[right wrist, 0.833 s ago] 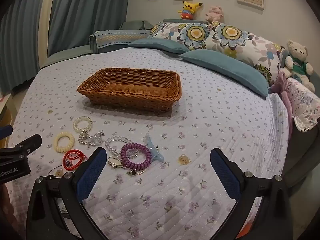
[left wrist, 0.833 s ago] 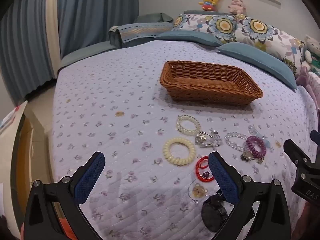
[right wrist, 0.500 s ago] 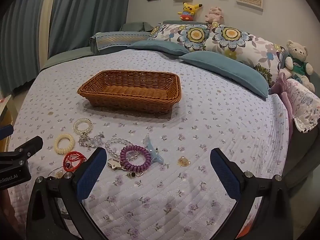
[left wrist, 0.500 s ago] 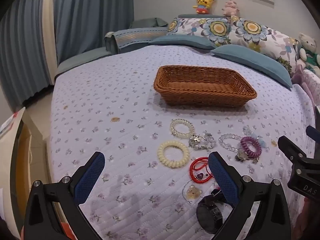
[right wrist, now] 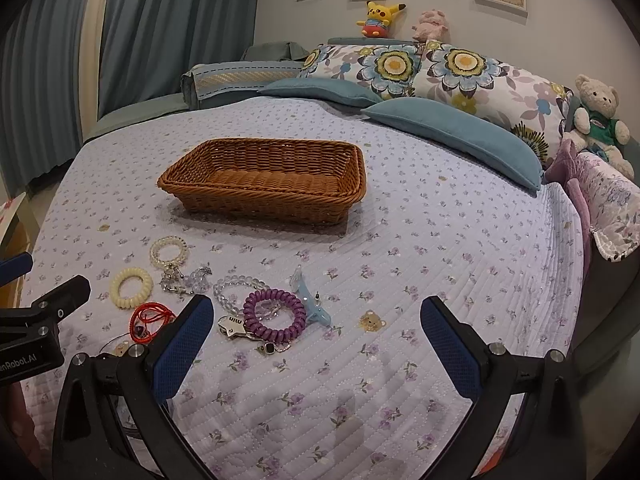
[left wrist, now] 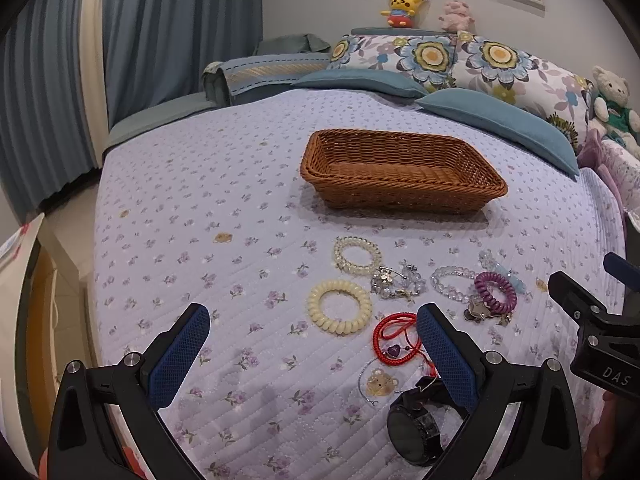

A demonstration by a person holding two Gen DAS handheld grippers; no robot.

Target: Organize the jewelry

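Jaws of both the left gripper (left wrist: 312, 338) and right gripper (right wrist: 316, 332) stand wide open, holding nothing. Jewelry (right wrist: 274, 314) lies on the bed (right wrist: 440, 264), near an empty basket (right wrist: 264, 178).

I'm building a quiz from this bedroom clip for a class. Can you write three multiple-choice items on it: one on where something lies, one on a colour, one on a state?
1. Where does the wicker basket sit?
A. on the bedspread, beyond the jewelry
B. on the floor
C. on a pillow

2. What colour is the coil band lying nearest the blue hair clip?
A. green
B. purple
C. black

3. What is in the basket?
A. nothing that can be seen
B. the red cord bracelet
C. the watch

Key: 1 A, it rests on the quilt behind the row of pieces. 2 B, the coil beside the clip is purple. 3 A, its woven floor shows bare; the red cord bracelet and the watch lie on the quilt.
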